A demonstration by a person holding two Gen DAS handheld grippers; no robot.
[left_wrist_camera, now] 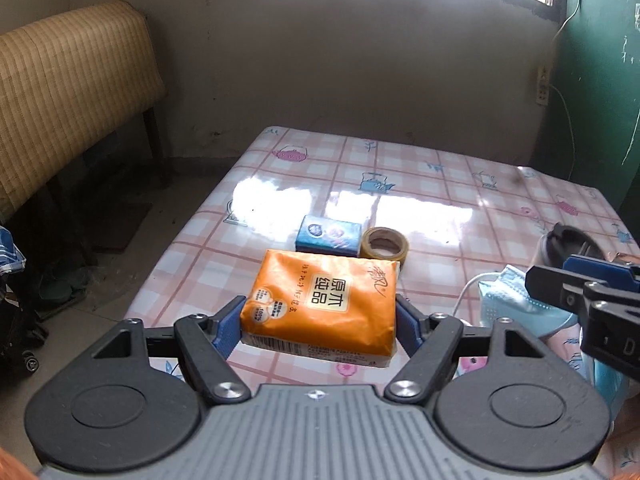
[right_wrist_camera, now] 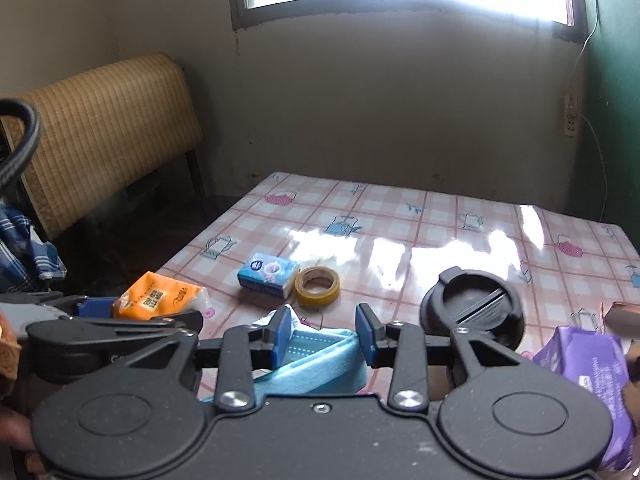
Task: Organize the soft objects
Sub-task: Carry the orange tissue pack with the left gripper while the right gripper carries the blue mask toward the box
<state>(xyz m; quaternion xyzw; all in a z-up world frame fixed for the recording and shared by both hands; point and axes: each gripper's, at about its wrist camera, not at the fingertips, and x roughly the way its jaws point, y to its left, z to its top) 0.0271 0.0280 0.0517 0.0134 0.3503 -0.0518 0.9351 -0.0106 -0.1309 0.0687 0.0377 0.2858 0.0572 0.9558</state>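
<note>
My left gripper (left_wrist_camera: 320,320) is shut on an orange tissue pack (left_wrist_camera: 324,304) and holds it above the near left part of the table; the pack also shows in the right wrist view (right_wrist_camera: 160,296). My right gripper (right_wrist_camera: 323,334) is open, its blue pads either side of a pile of light blue face masks (right_wrist_camera: 320,364), not pressing them. The masks also show in the left wrist view (left_wrist_camera: 516,300), under the right gripper (left_wrist_camera: 576,300). A small blue tissue pack (left_wrist_camera: 330,235) lies further out, also in the right wrist view (right_wrist_camera: 269,274).
A roll of yellow tape (right_wrist_camera: 317,285) lies beside the blue pack. A black round lid (right_wrist_camera: 474,308) stands to the right. A purple wipes pack (right_wrist_camera: 588,364) lies at the near right. The table has a pink checked cloth (left_wrist_camera: 440,184). A woven headboard (left_wrist_camera: 68,92) stands left.
</note>
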